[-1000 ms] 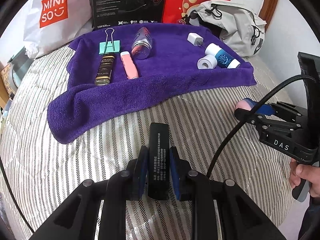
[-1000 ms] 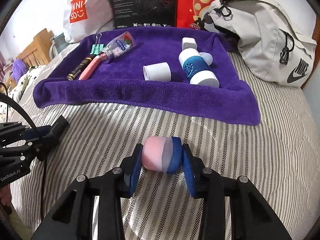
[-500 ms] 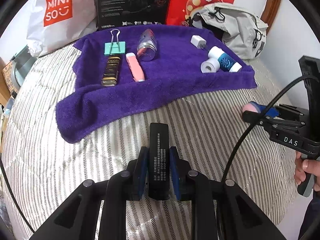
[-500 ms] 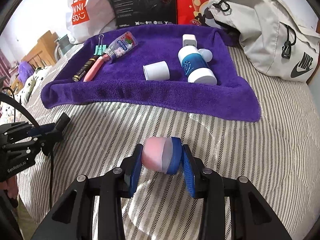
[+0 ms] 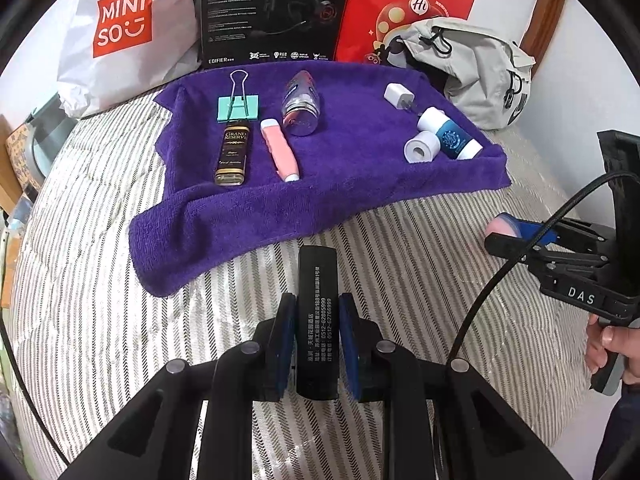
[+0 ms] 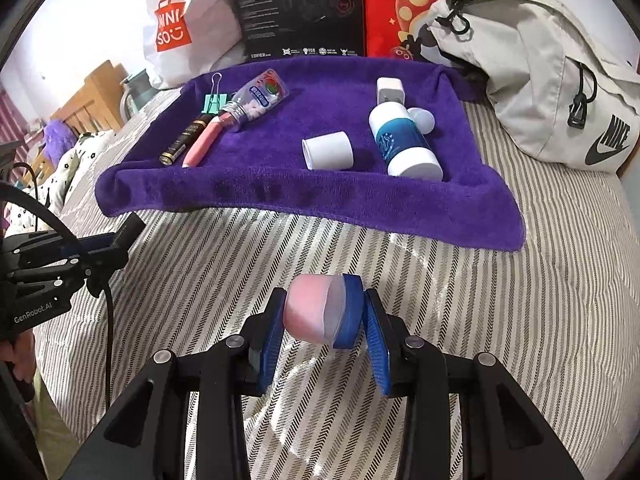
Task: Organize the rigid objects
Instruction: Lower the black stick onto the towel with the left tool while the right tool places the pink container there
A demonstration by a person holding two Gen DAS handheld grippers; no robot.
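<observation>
My left gripper (image 5: 316, 312) is shut on a flat black box with white print (image 5: 317, 312), held over the striped bedspread short of the purple towel (image 5: 352, 184). My right gripper (image 6: 322, 312) is shut on a pink and blue capped container (image 6: 320, 308), also short of the towel (image 6: 280, 192). On the towel lie a teal binder clip (image 5: 238, 107), a dark small bottle (image 5: 234, 152), a pink tube (image 5: 279, 154), a clear jar (image 5: 302, 104), a white charger (image 5: 398, 96), a white cap (image 5: 419, 152) and a white and blue bottle (image 6: 402, 142).
A white shopping bag (image 5: 116, 32), a black carton (image 5: 268, 12) and a red bag (image 5: 404, 8) stand behind the towel. A grey backpack (image 6: 540, 80) lies at the right. A hand (image 5: 616, 344) holds the right gripper's handle. Striped bedspread (image 6: 540, 280) surrounds the towel.
Both grippers have drawn back from the towel a little, so it looks smaller and farther. Each keeps its hold on its object.
</observation>
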